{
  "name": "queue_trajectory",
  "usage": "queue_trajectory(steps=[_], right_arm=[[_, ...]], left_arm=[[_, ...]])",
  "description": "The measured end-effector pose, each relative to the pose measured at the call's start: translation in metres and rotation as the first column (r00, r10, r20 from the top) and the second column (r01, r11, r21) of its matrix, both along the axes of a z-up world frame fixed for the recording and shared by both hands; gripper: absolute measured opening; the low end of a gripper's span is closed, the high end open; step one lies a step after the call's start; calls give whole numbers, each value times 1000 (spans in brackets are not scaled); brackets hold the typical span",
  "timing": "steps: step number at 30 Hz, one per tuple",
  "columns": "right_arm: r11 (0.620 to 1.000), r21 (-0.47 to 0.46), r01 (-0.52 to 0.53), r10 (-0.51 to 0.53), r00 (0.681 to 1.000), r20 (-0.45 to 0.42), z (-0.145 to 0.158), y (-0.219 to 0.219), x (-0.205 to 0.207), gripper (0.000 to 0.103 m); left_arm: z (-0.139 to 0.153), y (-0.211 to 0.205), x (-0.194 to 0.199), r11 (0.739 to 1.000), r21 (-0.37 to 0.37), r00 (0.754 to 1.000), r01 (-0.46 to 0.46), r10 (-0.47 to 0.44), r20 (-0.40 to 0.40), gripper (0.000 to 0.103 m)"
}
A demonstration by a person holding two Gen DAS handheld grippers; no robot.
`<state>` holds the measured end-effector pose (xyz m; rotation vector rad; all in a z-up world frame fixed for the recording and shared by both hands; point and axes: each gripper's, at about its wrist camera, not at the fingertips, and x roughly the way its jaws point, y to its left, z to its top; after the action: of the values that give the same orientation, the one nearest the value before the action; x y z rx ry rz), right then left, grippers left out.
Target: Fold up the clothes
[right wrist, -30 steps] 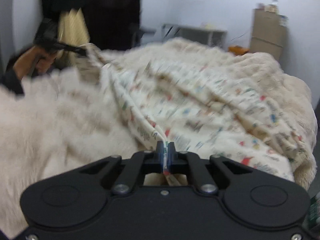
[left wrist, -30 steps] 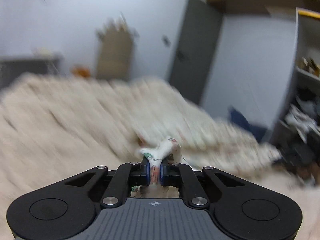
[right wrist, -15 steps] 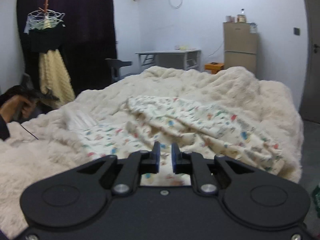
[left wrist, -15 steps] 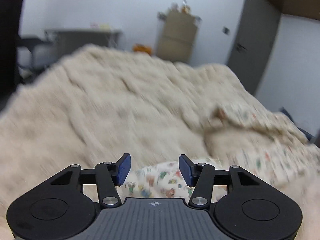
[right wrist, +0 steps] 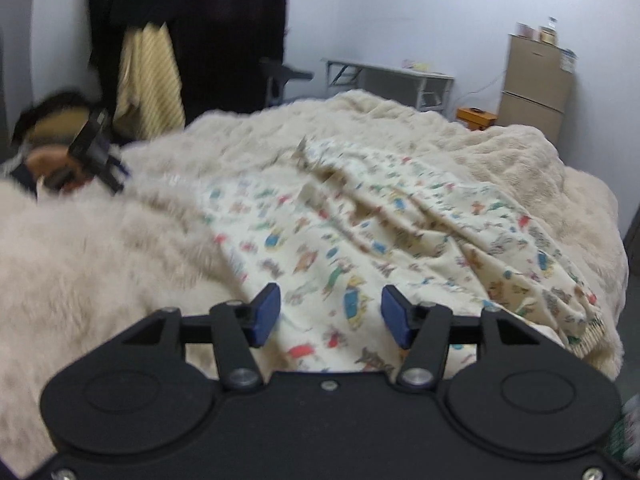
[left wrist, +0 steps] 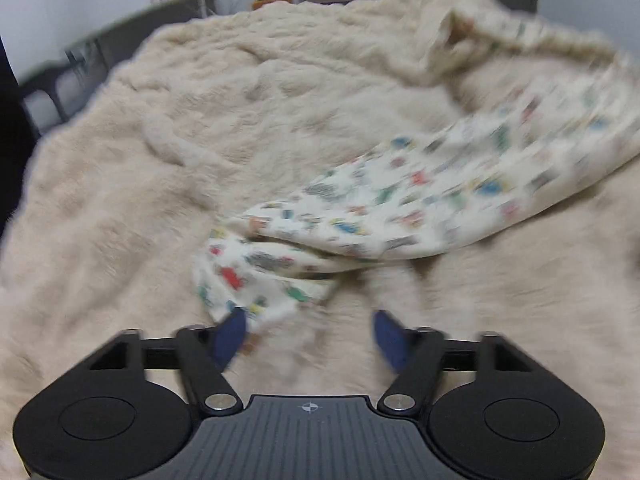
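A cream garment with small coloured prints [left wrist: 400, 200] lies loosely folded on a fluffy beige blanket [left wrist: 200, 140]. My left gripper [left wrist: 308, 336] is open and empty, just short of the garment's near corner. In the right wrist view the same garment [right wrist: 360, 232] spreads rumpled across the blanket [right wrist: 100, 260]. My right gripper [right wrist: 332, 314] is open and empty, hovering over the garment's near edge. My left gripper also shows in the right wrist view [right wrist: 96, 152], held in a hand at the far left.
A grey desk [right wrist: 392, 80] and a tan cabinet [right wrist: 536, 88] stand against the back wall. Dark curtains with hanging clothes [right wrist: 148, 80] are at the left. The bed's right edge [right wrist: 616, 280] drops off to the floor.
Both grippers have opened and let go of the garment, which now lies on the blanket. The left gripper has pulled back from it; the right jaws have widened further.
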<state>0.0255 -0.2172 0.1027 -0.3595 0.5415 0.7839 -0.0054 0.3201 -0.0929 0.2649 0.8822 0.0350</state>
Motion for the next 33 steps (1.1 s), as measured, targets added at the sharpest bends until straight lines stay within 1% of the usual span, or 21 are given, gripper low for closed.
queue_trajectory(steps=[2,5,6,7,8,9,11,12,15,17,18,19,21,22,23,24,25,27,29,30,33], right_arm=[[999,-50,-19,20,1000,21,-8,9,-3,55],[997,-68,-29,32,999,40,-14,18,-5,55],[997,-62,-36,39,998,39,-14,19,-4,54],[998,-52,-46,48,998,31,-14,20,-3,44],[998,-42,-56,57,998,22,-14,21,-3,18],[998,-22,-65,65,998,8,-13,22,0,1],[996,53,-70,72,997,-33,-5,17,8,0],[994,91,-56,58,998,-22,3,13,12,0],[973,229,15,-14,1000,-7,33,-5,25,0],[946,315,74,-81,997,11,55,-20,33,0],[936,340,88,-99,995,15,62,-24,35,0],[942,329,74,-82,997,12,62,-23,34,0],[951,306,46,-49,999,5,63,-21,30,9],[955,294,31,-33,999,1,64,-20,29,18],[959,283,17,-16,1000,-3,65,-19,27,36],[966,257,-7,9,1000,-10,62,-16,24,45],[976,212,-41,46,999,-19,55,-9,20,54],[990,81,-119,121,992,-19,37,6,6,54],[989,-40,-143,143,990,5,21,16,-5,54],[987,-89,-135,137,990,25,15,19,-10,54],[967,-231,-104,127,988,85,-3,26,-24,54]], left_arm=[[-19,-17,9,986,155,998,56,-55,-8,39],[-54,-39,23,910,390,990,143,-139,-39,32],[-56,-40,24,900,413,989,143,-142,-32,28],[-57,-39,26,885,446,990,137,-143,-20,12],[-57,-39,26,872,472,989,131,-145,-7,7],[-53,-38,24,868,481,989,123,-149,14,6],[-34,-32,16,866,493,983,83,-152,102,3],[-12,-24,9,877,478,976,39,-136,171,3],[54,4,-9,934,354,933,-51,-81,350,1],[82,17,-17,946,310,901,-98,-48,432,1],[104,29,-23,953,272,875,-136,-14,484,1],[122,39,-27,957,238,851,-166,17,525,0],[145,61,-30,969,145,825,-201,88,558,1],[148,69,-28,974,86,827,-208,128,548,1],[150,77,-26,976,27,828,-214,167,536,1],[151,83,-24,975,-17,831,-221,197,520,1],[146,83,-21,973,-16,840,-229,206,502,1],[136,83,-16,971,-15,856,-241,219,468,1],[131,77,-18,973,-22,856,-231,214,471,1],[130,76,-20,973,-36,852,-228,217,476,1],[139,81,-32,963,-163,806,-215,269,528,1]])
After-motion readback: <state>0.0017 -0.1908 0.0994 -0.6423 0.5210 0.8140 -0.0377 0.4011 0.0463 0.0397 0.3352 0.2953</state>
